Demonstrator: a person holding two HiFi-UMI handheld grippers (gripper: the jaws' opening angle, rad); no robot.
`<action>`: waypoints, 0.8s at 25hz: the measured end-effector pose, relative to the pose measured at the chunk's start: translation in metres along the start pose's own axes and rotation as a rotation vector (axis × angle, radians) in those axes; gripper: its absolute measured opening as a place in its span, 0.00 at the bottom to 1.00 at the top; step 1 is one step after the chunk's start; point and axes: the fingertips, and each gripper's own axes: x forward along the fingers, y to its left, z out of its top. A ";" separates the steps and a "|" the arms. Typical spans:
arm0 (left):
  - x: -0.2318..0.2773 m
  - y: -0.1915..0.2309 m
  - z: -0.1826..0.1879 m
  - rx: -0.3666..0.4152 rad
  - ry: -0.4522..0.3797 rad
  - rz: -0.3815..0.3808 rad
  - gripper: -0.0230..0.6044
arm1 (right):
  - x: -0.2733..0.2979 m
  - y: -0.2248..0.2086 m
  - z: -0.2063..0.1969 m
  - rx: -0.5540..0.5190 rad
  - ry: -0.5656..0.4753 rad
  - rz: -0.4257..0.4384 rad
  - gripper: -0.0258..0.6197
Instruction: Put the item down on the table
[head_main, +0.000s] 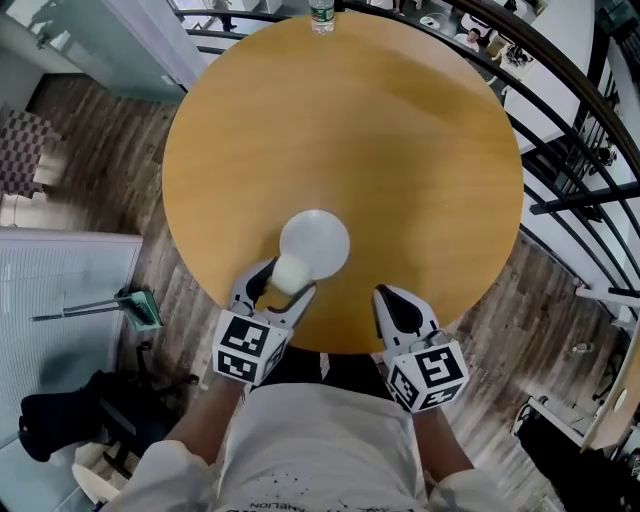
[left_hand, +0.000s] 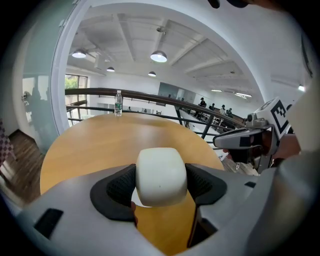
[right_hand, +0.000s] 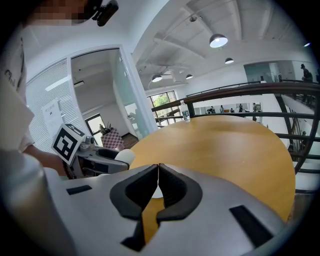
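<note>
A cream-white rounded block (head_main: 291, 272) (left_hand: 161, 175) is clamped between the black pads of my left gripper (head_main: 284, 281) (left_hand: 161, 181), held just above the near edge of the round wooden table (head_main: 400, 150). It overlaps a white round plate (head_main: 318, 240) lying on the table in the head view. My right gripper (head_main: 392, 303) (right_hand: 158, 186) hangs at the table's near edge to the right, jaws touching with nothing between them. In the right gripper view the left gripper (right_hand: 107, 154) with the block (right_hand: 125, 156) shows at the left.
A clear water bottle (head_main: 321, 16) (left_hand: 118, 103) (right_hand: 185, 111) stands at the table's far edge. A dark railing (head_main: 560, 90) curves round behind and to the right. Wooden floor (head_main: 90, 130), a glass wall and a dark bag (head_main: 60, 415) lie to the left.
</note>
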 end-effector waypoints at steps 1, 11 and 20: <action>0.004 0.002 -0.001 -0.002 0.008 0.000 0.54 | 0.001 -0.001 -0.001 0.004 0.002 -0.001 0.08; 0.051 0.009 -0.017 0.086 0.090 0.007 0.54 | 0.009 -0.018 -0.014 0.037 0.034 -0.017 0.08; 0.079 0.014 -0.032 0.111 0.155 -0.006 0.54 | 0.011 -0.024 -0.020 0.066 0.047 -0.029 0.08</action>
